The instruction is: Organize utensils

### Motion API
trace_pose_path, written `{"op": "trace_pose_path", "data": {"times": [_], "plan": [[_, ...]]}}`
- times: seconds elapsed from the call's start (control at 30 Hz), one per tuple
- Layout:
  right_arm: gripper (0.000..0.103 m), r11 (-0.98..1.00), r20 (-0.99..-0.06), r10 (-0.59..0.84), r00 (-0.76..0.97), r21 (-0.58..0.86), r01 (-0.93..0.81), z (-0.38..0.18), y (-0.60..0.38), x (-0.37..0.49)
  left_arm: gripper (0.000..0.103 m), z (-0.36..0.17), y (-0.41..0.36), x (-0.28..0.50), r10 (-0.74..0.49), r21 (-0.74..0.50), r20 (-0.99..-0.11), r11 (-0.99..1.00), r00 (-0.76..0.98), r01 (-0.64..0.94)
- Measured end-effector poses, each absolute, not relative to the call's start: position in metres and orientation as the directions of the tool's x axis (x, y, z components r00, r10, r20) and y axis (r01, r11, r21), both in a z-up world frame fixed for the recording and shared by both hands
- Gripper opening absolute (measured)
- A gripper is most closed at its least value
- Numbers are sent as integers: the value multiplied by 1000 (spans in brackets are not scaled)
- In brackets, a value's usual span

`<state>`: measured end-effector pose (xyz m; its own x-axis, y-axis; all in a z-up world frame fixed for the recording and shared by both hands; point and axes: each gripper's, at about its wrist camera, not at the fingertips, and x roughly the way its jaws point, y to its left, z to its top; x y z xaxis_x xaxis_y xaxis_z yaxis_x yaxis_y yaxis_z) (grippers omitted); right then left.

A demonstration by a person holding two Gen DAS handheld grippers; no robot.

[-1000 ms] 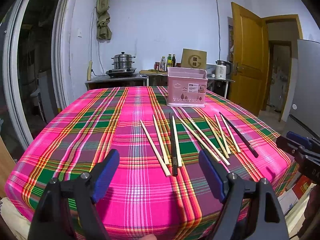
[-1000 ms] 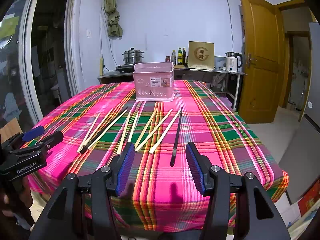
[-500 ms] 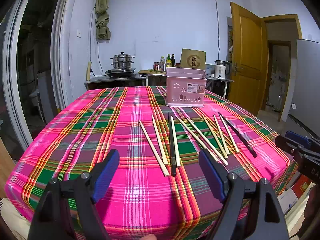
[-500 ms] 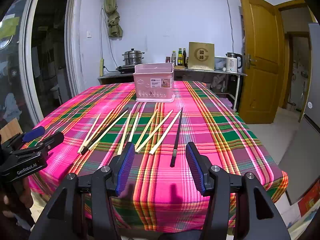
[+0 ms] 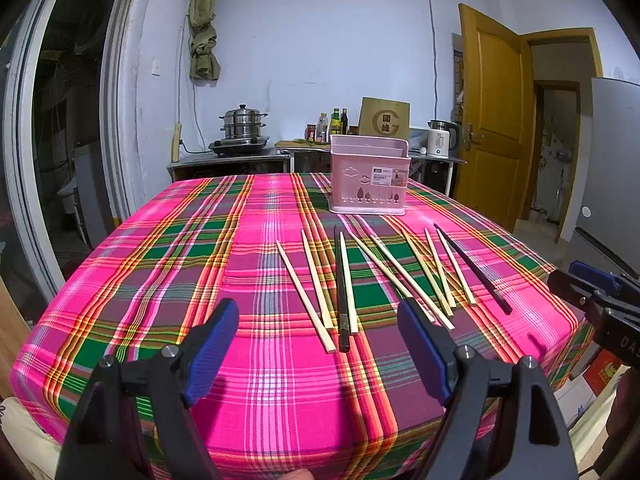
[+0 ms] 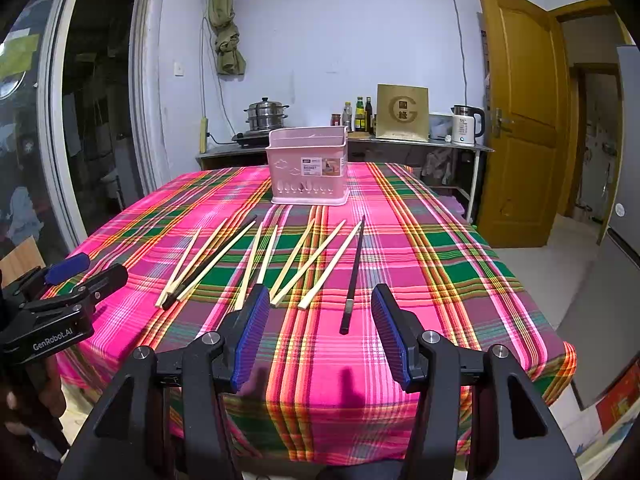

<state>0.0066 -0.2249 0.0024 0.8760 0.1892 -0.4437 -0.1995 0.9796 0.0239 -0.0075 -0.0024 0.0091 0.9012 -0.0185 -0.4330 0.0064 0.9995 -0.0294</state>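
Note:
Several pale wooden chopsticks (image 5: pixel 394 274) (image 6: pixel 298 258) lie fanned out on the plaid tablecloth, with two dark chopsticks among them: one (image 5: pixel 341 286) near the left of the row, one (image 6: pixel 352 276) at its right end. A pink utensil basket (image 5: pixel 369 176) (image 6: pixel 308 170) stands behind them. My left gripper (image 5: pixel 316 348) hovers open over the near edge, short of the chopsticks. My right gripper (image 6: pixel 318 334) is also open, just before the dark chopstick's near end. Each gripper shows at the edge of the other's view, the left gripper (image 6: pixel 60 296) and the right gripper (image 5: pixel 596 300).
The table (image 5: pixel 160 280) is covered in pink and green plaid cloth, with its front edge right below both grippers. Behind it a counter holds a steamer pot (image 5: pixel 242 126), bottles (image 5: pixel 334 122), a brown box (image 6: pixel 402 112) and a kettle (image 6: pixel 466 124). A yellow door (image 5: pixel 494 120) stands on the right.
Both grippers stay open and almost still; the left view has shifted only slightly. Nothing on the table moved.

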Motion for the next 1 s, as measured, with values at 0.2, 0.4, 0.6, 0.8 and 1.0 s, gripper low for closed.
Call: {"op": "trace_pose_path", "data": {"times": [0.2,0.4,0.6,0.8,1.0], "plan": [[54,980,-445,189,875,24,-199,2,-225,6,83,10,-3,-8,-20,-31,-433,999,901,8],[54,980,-445,189,876,24,-199,2,-225,6,83,11,-4,-9,-20,-32,-434,999,901,7],[54,980,-444,189,876,24,-200,1,-225,6,83,10,-4,-10,-23,-32,-437,999,899,9],[54,979,-449,190,873,24,-200,2,-225,8,83,9,-4,-3,-37,-30,-448,999,893,26],[54,979,-458,190,868,23,-203,2,-224,22,83,5,0,15,-67,-47,-479,998,875,50]]}}
